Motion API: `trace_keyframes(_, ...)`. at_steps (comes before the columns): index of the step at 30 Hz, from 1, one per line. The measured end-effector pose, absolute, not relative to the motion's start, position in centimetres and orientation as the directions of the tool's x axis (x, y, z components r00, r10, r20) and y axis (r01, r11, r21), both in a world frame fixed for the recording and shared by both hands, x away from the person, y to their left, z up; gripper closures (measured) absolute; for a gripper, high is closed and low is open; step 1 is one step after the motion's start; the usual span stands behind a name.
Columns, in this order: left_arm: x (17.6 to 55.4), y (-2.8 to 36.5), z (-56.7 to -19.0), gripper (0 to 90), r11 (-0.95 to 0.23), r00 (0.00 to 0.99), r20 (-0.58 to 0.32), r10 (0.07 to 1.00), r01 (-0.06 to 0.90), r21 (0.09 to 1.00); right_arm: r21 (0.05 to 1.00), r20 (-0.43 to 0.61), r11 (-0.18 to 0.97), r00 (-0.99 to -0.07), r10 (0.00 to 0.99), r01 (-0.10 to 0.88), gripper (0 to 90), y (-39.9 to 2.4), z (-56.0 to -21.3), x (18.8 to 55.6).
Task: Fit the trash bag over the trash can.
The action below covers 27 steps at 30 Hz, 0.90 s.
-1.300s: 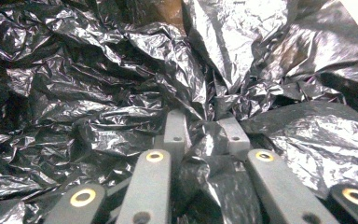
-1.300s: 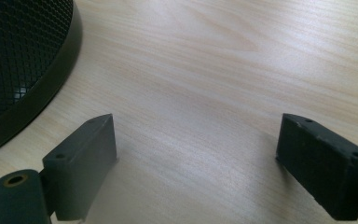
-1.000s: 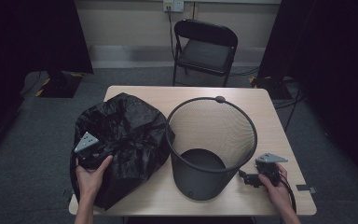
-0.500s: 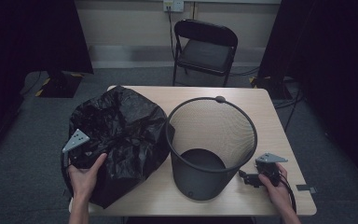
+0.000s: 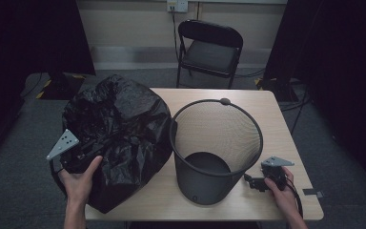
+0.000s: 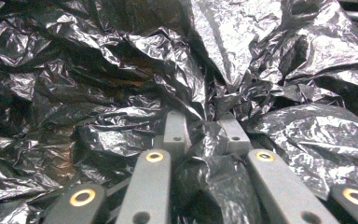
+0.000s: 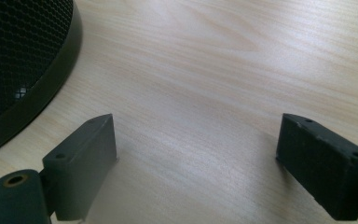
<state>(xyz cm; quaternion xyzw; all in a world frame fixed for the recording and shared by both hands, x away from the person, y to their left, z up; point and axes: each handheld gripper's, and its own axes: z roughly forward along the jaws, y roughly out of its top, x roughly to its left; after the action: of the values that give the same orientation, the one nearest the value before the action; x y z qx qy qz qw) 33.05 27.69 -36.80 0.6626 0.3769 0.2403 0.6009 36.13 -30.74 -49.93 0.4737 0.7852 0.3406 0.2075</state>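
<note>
Your left gripper [image 5: 78,155] has a fold of the black bin bag [image 5: 119,129] pinched tight, at the frame's left, ready to shake it open; your right gripper [image 5: 259,183] rests at lower right, jaws wide and empty, beside the mesh wastebasket [image 5: 217,143] awaiting its liner.

Left tongs [image 6: 205,133] clamped, right tongs [image 7: 196,163] agape

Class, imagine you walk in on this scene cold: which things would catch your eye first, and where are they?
First the big crumpled black plastic bag bulging over the table's left side, a fold of it pinched in the left gripper. Next the black mesh wastebasket standing upright and empty at the table's middle. At its right, the right gripper rests on the bare wood, jaws apart.
</note>
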Motion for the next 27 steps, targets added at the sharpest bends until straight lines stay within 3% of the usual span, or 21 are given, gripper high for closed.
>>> trace_keyframes(18, 30.3, 28.9, -32.1, 77.7, 0.072, 0.618, -0.089, 0.781, 0.052, 0.996, 0.731, -0.004, 0.318, -0.463, 0.886, 0.603, 11.3, -30.7, -49.9, 36.2)
trace_keyframes(27, 29.5, 28.1, -30.3, 77.7, 0.116, 0.676, -0.071, 0.734, -0.022, 0.993, 0.732, -0.005, 0.316, -0.460, 0.888, 0.603, 11.3, -30.7, -49.9, 36.2)
